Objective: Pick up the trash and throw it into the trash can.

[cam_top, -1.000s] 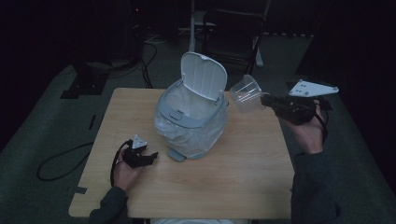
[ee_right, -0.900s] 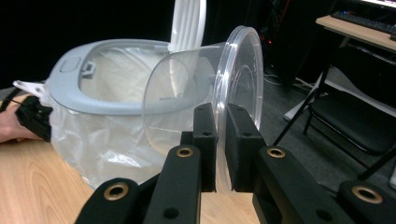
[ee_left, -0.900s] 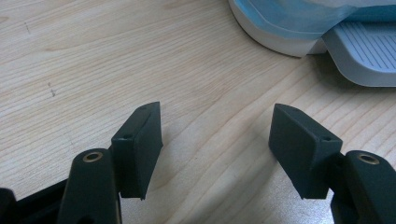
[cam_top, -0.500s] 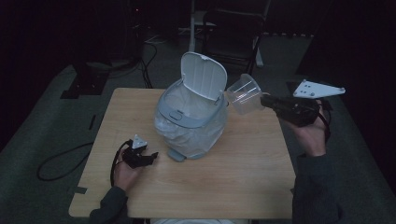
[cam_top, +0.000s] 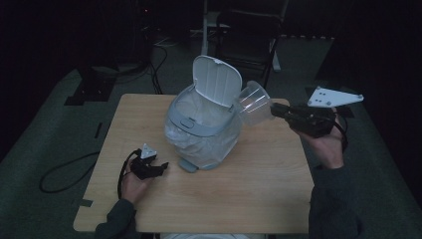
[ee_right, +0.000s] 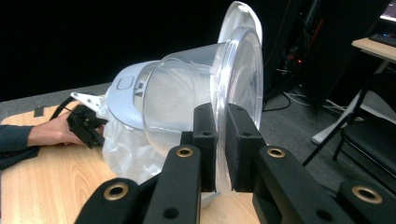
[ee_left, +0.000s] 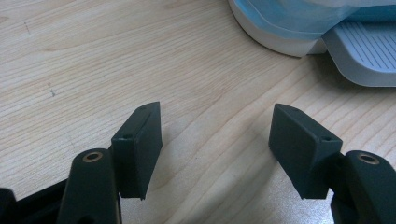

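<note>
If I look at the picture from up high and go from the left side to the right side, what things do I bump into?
Left gripper resting on the table → trash bin with its lid up → clear plastic cup → right gripper pinching the cup's rim.

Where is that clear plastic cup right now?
In the high view the clear plastic cup is held in the air by the right gripper, tipped on its side beside the open lid of the lined bin.
</note>
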{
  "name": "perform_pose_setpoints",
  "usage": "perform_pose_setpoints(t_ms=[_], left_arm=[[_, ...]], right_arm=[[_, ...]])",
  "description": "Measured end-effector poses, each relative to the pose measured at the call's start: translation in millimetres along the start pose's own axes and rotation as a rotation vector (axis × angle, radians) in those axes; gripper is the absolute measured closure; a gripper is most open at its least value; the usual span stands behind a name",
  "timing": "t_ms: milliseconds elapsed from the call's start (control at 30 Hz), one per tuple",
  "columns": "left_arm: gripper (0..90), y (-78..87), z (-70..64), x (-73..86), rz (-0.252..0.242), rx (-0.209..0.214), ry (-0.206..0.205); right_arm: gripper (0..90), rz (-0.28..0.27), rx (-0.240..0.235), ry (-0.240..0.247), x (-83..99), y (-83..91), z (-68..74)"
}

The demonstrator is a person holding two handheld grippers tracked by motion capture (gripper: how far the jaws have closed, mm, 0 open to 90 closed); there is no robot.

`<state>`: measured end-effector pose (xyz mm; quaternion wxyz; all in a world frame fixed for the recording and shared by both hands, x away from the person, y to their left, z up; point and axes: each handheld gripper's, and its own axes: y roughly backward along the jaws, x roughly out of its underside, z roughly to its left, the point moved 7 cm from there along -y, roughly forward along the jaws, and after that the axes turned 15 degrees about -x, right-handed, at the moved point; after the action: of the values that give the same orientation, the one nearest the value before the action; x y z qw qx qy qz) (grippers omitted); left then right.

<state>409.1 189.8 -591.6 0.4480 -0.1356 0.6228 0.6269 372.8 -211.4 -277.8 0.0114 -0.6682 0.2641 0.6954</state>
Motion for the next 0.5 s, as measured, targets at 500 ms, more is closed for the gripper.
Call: perform_pose_setpoints(t_ms=[500], left_arm=[[35.8, 0.0, 0.0, 0.0, 0.0, 0.0, 0.0]], right_arm=[[83.3, -0.015, -0.069, 0.021, -9.3, -13.3, 10.7]])
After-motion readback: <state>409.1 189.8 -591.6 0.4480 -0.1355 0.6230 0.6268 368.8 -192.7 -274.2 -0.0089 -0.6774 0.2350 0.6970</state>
